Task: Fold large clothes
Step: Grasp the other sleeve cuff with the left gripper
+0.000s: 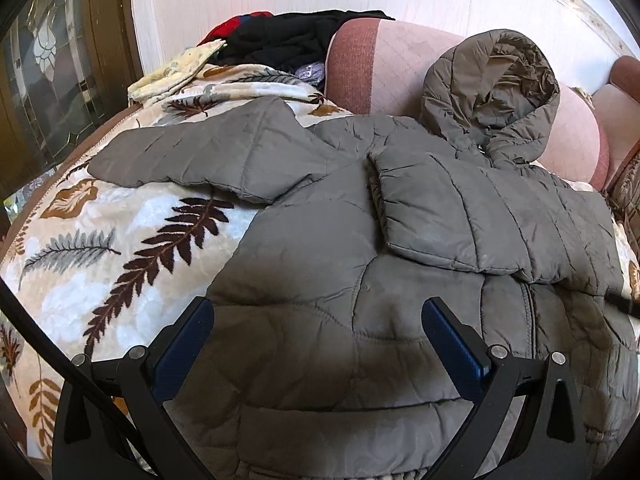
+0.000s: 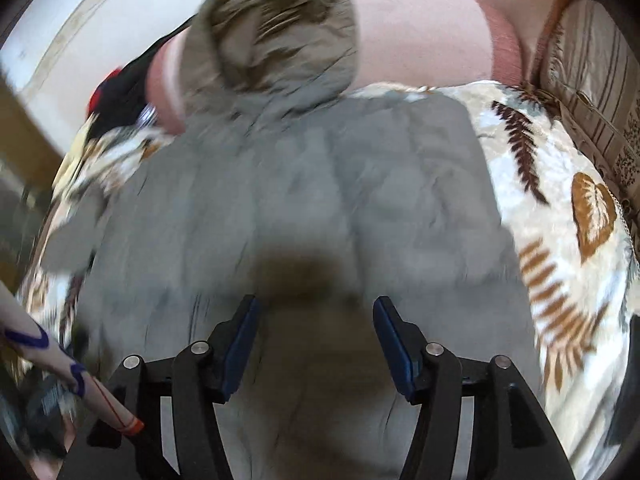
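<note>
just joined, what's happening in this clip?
A person with a handheld gripper in each hand is folding a grey hooded puffer jacket spread on a leaf-print blanket over a sofa. One sleeve is already folded across the body; the other sleeve lies out to the side. The hood rests against the pink sofa back. Left gripper and right gripper are both open above the jacket's lower part, holding nothing.
</note>
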{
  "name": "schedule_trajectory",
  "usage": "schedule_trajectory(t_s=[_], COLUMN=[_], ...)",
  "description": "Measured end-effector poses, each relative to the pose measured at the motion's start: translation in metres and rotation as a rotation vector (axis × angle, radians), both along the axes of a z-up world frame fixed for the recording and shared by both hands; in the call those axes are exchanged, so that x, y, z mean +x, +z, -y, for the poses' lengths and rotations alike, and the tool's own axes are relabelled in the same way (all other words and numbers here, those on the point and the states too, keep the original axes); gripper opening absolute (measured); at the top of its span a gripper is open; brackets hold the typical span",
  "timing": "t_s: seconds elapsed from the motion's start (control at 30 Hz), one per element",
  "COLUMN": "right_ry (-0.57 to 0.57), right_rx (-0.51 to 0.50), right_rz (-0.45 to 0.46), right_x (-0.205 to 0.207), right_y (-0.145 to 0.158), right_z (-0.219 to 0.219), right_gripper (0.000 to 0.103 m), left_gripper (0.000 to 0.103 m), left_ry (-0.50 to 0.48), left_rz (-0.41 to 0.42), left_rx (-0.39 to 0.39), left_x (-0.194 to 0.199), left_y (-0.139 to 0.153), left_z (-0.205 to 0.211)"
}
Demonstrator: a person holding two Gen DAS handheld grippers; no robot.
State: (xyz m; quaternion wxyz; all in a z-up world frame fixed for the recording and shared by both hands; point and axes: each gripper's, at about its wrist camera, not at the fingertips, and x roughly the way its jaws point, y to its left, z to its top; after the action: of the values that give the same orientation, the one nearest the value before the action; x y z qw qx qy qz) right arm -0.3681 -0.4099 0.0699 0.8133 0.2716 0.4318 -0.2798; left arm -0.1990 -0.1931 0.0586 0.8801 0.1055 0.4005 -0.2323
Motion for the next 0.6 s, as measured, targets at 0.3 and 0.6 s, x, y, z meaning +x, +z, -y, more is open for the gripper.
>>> schedule_trajectory(t_s=[0.3, 0.6], right_ry=[0.124, 0.185], right_rx=[-0.035, -0.107], right_rz=[-0.089, 0.115], right_x=[-0.017, -0.032], right_y=[-0.048, -0.017], right_z=[-0.071, -0.071], right_gripper=[0.065, 0.065], left_gripper=[0.103, 0.103], left_ry=[-0.005, 0.133], left_rz=[0.04, -0.023], left_rx=[-0.023, -0.116], left_x=[-0.012, 0.049], left_y=[0.014, 0.044], left_z=[-0.026, -0.092])
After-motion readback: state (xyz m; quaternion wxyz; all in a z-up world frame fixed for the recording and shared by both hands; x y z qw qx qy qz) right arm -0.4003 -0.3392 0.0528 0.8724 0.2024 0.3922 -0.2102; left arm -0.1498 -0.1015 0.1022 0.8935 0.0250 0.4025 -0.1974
